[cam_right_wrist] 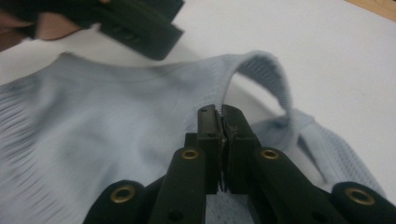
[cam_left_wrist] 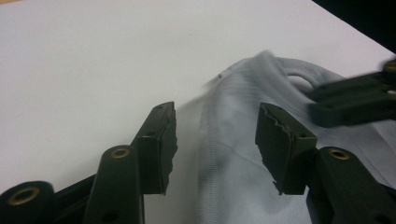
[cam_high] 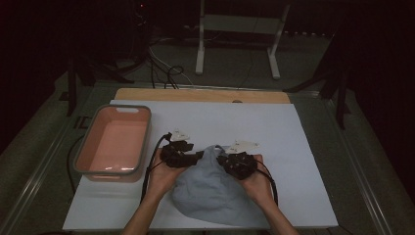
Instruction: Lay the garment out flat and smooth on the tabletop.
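Right gripper clamped on the edge of a light blue garment. Left gripper spread apart, garment's side edge between its jaws. Pink bin sits left of left gripper.

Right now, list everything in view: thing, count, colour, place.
Light blue ribbed fabric garment: one, pale blue, near edge of board, between the hands.
Pink plastic bin with grey rim: one, pink, left of board, empty.
White board: one, white, covering table top.
Wooden strip: one, tan, far edge of board.
White metal stand: one, white, on floor beyond table.
Black cables: several, black, on floor beyond table.
Left gripper: one, black, open astride garment edge.
Right gripper: one, black, shut on garment strap.
Hands: two, bottom centre.
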